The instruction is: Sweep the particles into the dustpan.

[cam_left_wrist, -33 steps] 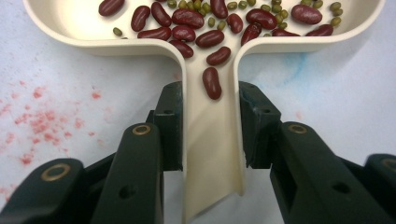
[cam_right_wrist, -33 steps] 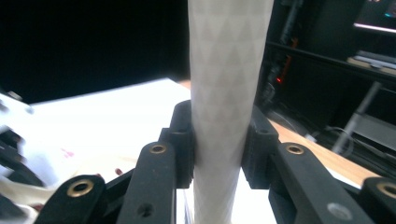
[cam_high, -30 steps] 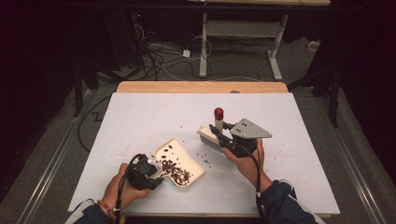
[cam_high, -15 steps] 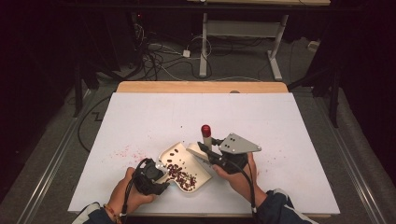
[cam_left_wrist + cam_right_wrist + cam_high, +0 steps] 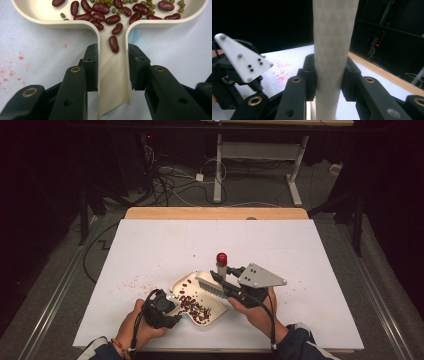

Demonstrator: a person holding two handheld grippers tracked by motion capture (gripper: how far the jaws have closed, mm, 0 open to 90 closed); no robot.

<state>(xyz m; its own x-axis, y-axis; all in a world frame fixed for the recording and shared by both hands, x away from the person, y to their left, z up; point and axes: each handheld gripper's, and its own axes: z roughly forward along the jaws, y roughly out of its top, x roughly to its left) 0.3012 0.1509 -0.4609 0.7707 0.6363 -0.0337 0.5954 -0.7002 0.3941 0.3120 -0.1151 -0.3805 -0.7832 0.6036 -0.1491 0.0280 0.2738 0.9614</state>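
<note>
A cream dustpan point(image 5: 181, 281) lies near the table's front edge with several red kidney beans point(image 5: 192, 305) and small green beans in it. My left gripper point(image 5: 172, 307) is shut on the dustpan's handle point(image 5: 112, 82), one pad against each side; beans point(image 5: 100, 15) lie in the pan ahead and one sits in the handle's channel. My right gripper point(image 5: 223, 287) is shut on a brush point(image 5: 221, 266) with a pale handle point(image 5: 334, 30) and a red end cap. The brush's bristles point(image 5: 206, 284) hang over the pan's far right part.
The table point(image 5: 310, 250) is covered in white, with red stains point(image 5: 131, 282) left of the pan and a wooden strip point(image 5: 215, 213) along its far edge. In the right gripper view, the other gripper's pale plate point(image 5: 242, 58) is at the left. Cables and desk legs lie on the floor beyond.
My right gripper has carried the brush leftward, from beside the dustpan's right edge to over the pan. The left hand and the dustpan have hardly moved.
</note>
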